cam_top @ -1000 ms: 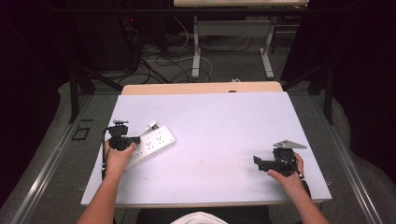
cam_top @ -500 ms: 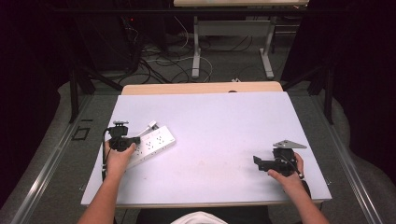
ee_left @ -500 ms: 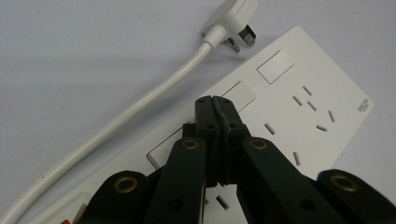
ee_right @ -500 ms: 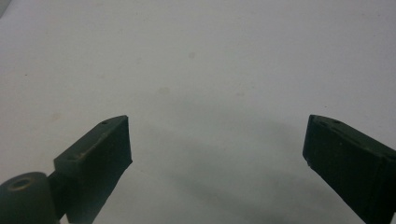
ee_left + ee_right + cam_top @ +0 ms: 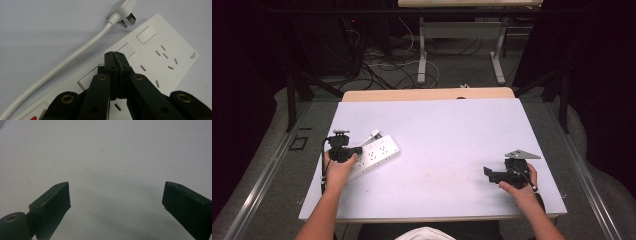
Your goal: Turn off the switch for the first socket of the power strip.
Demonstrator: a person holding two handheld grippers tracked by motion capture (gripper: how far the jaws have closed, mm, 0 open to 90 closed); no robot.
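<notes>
While its jaws are clenched together on nothing, the left gripper (image 5: pixel 115 56) hangs over the white power strip (image 5: pixel 160 56), which lies directly beneath its tips on the table (image 5: pixel 447 135); the strip's plug (image 5: pixel 123 11) lies ahead of them. Well apart, the right gripper (image 5: pixel 116 197) is released, over bare table.

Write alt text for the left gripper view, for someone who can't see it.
The left gripper, jaws closed together with nothing between them, hovers over or rests on a white power strip lying on a pale table. The strip's white cord curves along its left side and ends in a plug near the top of the frame.
</notes>
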